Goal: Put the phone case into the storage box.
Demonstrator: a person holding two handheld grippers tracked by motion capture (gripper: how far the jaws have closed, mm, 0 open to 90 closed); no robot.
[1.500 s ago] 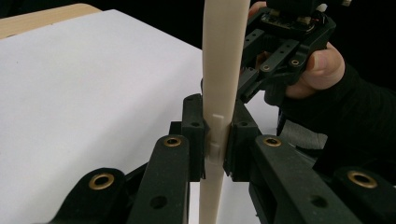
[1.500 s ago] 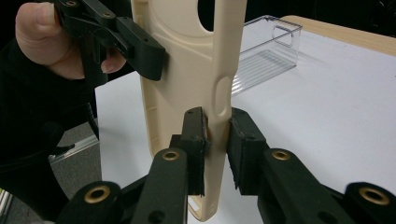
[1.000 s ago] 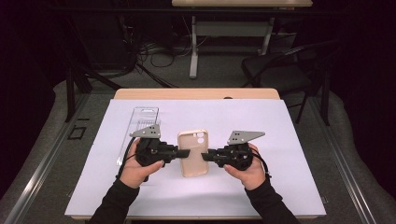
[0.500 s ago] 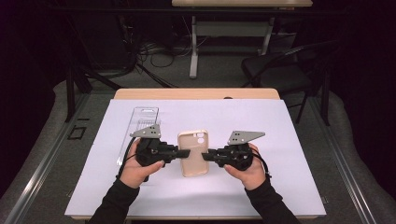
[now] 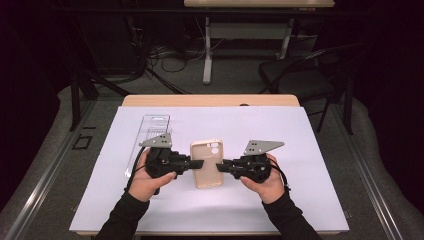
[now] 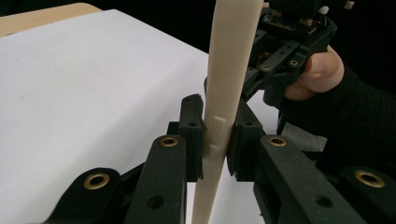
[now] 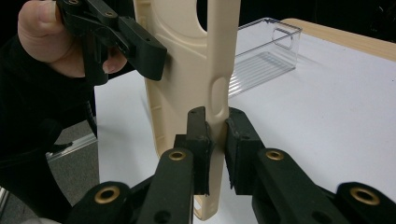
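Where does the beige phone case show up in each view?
High view: phone case, centre of table, between both hand-held grippers.
Left gripper view: edge-on, centre, clamped.
Right gripper view: upright, centre, side wall clamped.
Shared landmark: white table cover.

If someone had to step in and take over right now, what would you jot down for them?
Left gripper: shut on the phone case, clamping its left edge.
Right gripper: shut on the case's right edge.
The beige case is held between both, above the white table cover. A clear plastic tray lies beyond the left hand.
Done: case gripped on both sides.
Left: probably carrying it on, perhaps to the tray.
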